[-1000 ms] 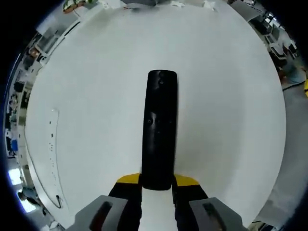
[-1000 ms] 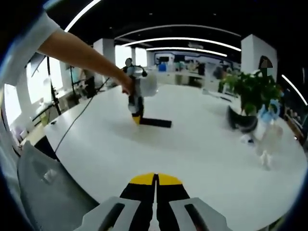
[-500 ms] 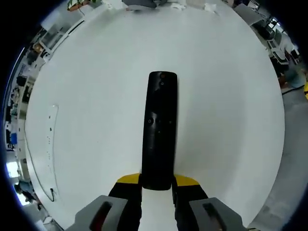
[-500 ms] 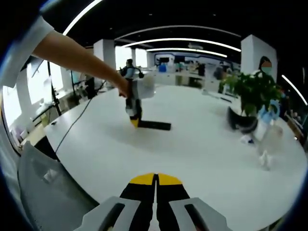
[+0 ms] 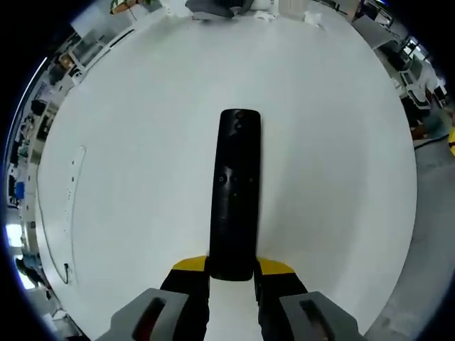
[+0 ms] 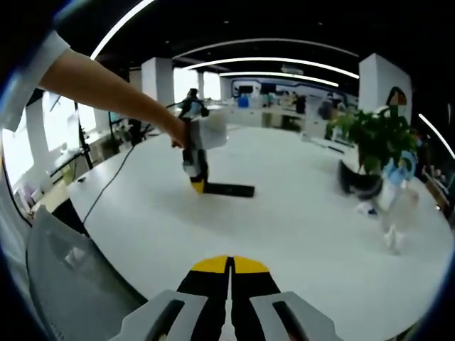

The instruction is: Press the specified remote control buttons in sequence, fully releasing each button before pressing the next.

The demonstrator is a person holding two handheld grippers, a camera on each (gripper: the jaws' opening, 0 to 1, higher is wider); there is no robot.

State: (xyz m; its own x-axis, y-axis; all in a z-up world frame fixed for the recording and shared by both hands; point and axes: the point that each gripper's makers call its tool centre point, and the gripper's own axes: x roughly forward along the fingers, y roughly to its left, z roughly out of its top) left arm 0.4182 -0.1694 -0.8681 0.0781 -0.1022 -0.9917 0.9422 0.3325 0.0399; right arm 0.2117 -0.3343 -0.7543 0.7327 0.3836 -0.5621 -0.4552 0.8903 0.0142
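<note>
A long black remote control (image 5: pixel 235 192) stretches away from me over the white table (image 5: pixel 128 142) in the left gripper view. Its near end sits between the yellow-tipped jaws of my left gripper (image 5: pixel 232 268), which is shut on it. In the right gripper view that left gripper (image 6: pixel 197 181) stands upright at the end of a person's outstretched arm (image 6: pixel 106 85). There the remote (image 6: pixel 227 190) sticks out flat to its right, low at the table top. My right gripper (image 6: pixel 230 264) hovers near the table's front edge, jaws shut together with nothing between them.
A potted plant (image 6: pixel 373 142) and some clear glassware (image 6: pixel 394 213) stand at the table's right side. A thin cable (image 6: pixel 106 186) runs from the left gripper off the table edge. A thin white strip (image 5: pixel 71 206) lies at the left of the table. An office lies beyond.
The left gripper keeps its hold on the remote while the background turns slightly. In the right gripper view, the left gripper and remote have drifted a little lower and nearer.
</note>
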